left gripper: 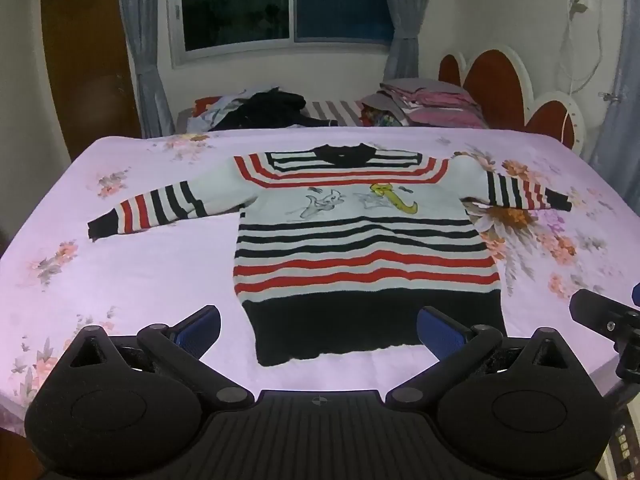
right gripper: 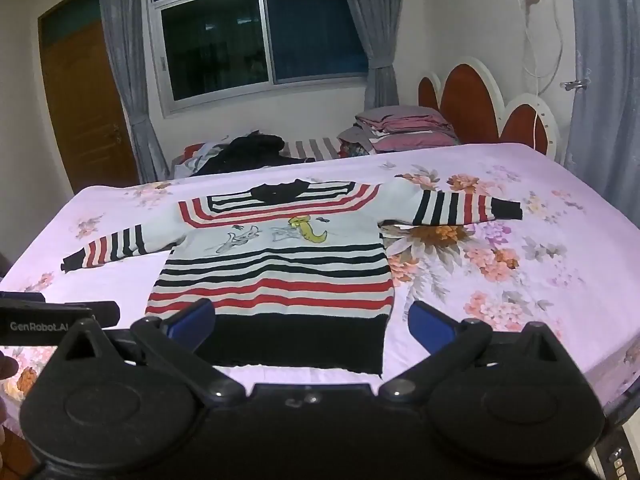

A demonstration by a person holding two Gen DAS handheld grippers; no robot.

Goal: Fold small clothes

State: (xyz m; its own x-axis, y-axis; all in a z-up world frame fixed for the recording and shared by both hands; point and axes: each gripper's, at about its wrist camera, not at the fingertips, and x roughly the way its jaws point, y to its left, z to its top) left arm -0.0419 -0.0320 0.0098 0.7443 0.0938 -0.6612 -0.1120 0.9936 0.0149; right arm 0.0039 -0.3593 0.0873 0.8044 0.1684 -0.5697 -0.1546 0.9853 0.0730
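A small striped sweater, white with red and black stripes, a black hem and a cartoon print, lies flat and spread out on the pink floral bedsheet, both sleeves out to the sides. It also shows in the right wrist view. My left gripper is open and empty, hovering just before the black hem. My right gripper is open and empty, above the hem's right part. The right gripper's body shows at the left wrist view's right edge.
A second bed behind holds a dark heap of clothes and a stack of folded pink and grey bedding. A red and white headboard stands at the right. A window with grey curtains and a wooden door are at the back.
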